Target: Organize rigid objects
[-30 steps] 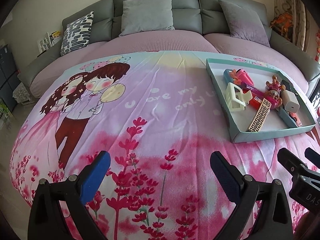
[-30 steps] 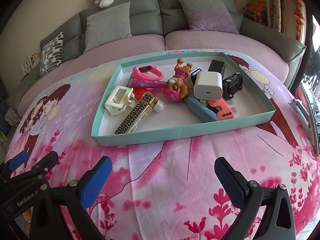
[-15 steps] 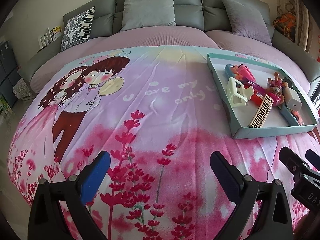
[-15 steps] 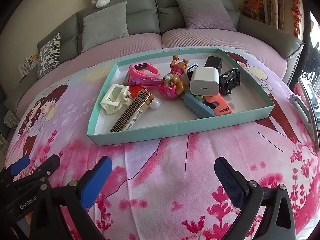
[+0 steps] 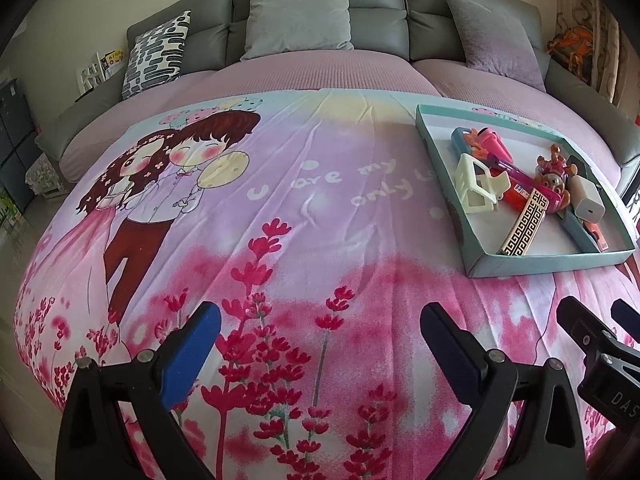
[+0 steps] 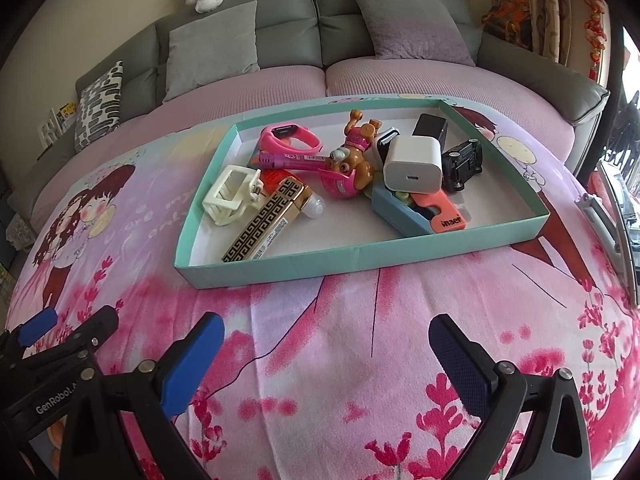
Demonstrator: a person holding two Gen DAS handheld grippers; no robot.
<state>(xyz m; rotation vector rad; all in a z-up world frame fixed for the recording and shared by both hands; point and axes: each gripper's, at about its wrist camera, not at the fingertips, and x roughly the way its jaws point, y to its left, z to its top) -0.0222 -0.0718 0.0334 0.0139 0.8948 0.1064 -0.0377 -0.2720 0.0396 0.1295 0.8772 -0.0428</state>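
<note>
Fingers (image 6: 456, 354) spread, empty — teal tray (image 6: 280, 266) sits beyond.

The blanket (image 5: 320, 208) reads "u are my only", the orange cutter (image 6: 444, 212) "inaer", the left gripper (image 6: 68, 360) "GenRobot".

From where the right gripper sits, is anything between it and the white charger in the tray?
Only the tray's near wall. The right gripper is open over bare blanket; the white charger rests atop the blue case, uncovered.
</note>
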